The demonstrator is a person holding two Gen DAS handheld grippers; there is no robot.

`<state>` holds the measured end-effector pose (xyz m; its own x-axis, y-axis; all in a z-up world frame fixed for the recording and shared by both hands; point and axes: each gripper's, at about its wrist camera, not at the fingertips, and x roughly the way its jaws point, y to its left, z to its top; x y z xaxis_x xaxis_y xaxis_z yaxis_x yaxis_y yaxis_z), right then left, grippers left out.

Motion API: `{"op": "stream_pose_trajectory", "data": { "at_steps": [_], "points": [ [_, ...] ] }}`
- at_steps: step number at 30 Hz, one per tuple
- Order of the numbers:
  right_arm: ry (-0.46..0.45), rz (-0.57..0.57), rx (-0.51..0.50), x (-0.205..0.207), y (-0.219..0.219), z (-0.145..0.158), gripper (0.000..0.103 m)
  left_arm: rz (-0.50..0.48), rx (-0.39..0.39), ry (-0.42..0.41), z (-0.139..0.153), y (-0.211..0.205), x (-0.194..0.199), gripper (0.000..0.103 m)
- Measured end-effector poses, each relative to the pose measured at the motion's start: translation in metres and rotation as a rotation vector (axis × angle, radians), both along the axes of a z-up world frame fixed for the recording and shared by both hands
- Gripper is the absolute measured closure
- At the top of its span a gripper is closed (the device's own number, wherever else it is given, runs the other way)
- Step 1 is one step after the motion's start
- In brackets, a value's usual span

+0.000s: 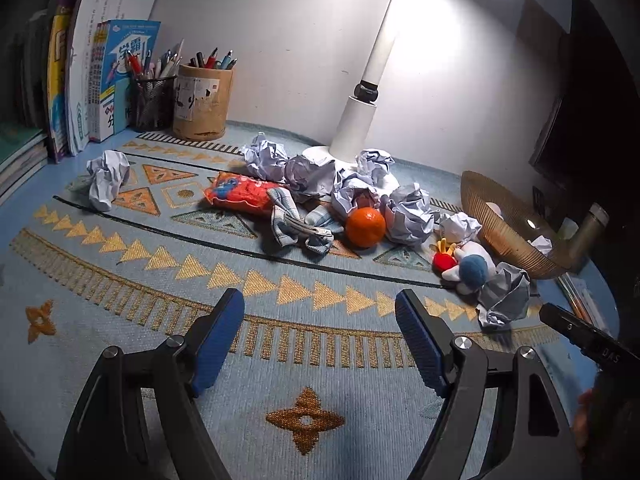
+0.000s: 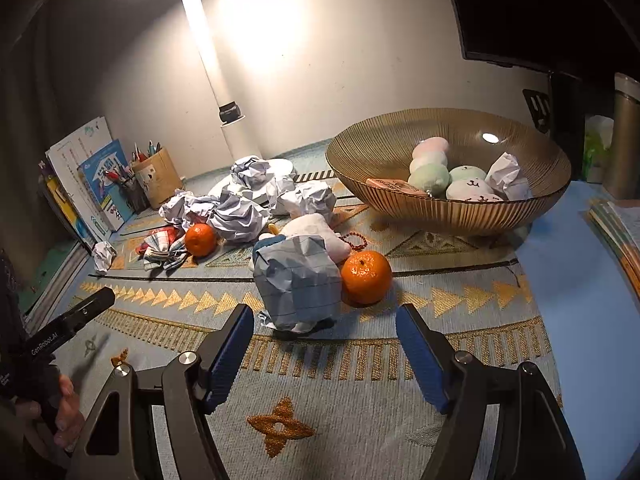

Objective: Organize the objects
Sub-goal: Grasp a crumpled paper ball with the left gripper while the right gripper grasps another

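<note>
My right gripper (image 2: 325, 354) hangs low over the patterned blue table mat (image 2: 460, 300) with its jaws spread wide and nothing between them; my left gripper (image 1: 320, 340) is spread the same way, also empty, farther from the clutter. Just ahead of the right one sits a crumpled ball of lined paper (image 2: 297, 282), touching a mandarin (image 2: 366, 277) on its right and leaning against a white plush toy (image 2: 320, 232) behind it. I judge that ball to be my nearest target. Beyond it, more paper balls (image 2: 238, 216) are heaped round the base of the desk lamp (image 1: 356, 136), with a second mandarin (image 1: 365, 227), a checked cloth (image 1: 298, 226) and an orange snack packet (image 1: 244, 194) mixed in. The ribbed glass bowl (image 2: 400, 204) stands to the right, already holding plush balls (image 2: 430, 164) and a paper wad (image 2: 506, 176). The risk I see is crowding: closing on the paper may nudge the mandarin, which could roll off toward the mat's edge. The paper is light and springy, so a shallow pinch may let it slip, and a careless lift could drag the plush toy along.
</note>
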<state>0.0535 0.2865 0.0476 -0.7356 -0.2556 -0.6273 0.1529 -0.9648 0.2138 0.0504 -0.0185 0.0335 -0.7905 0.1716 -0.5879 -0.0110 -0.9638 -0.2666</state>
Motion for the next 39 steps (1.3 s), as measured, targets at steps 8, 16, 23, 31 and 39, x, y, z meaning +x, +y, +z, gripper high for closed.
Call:
{"op": "stream_pose_trajectory", "data": {
  "at_steps": [8,16,23,31,39],
  "points": [
    [-0.004,0.003,0.021,0.0,-0.005,-0.001,0.031,0.007,0.015,0.005,0.0,-0.002,0.002,0.026],
    [-0.101,0.039,-0.074,-0.02,-0.019,-0.007,0.035,0.001,0.22,-0.059,-0.005,-0.044,-0.004,0.026],
    [-0.147,-0.01,-0.069,-0.047,-0.03,-0.014,0.035,0.201,0.1,-0.077,0.014,-0.143,-0.043,0.026],
    [-0.158,-0.03,-0.009,-0.061,-0.044,-0.02,0.041,0.297,-0.054,-0.191,-0.014,-0.191,-0.119,0.026],
    [-0.139,-0.016,-0.006,-0.059,-0.045,-0.018,0.066,0.216,-0.077,-0.153,-0.013,-0.175,-0.12,0.069]
  ]
}}
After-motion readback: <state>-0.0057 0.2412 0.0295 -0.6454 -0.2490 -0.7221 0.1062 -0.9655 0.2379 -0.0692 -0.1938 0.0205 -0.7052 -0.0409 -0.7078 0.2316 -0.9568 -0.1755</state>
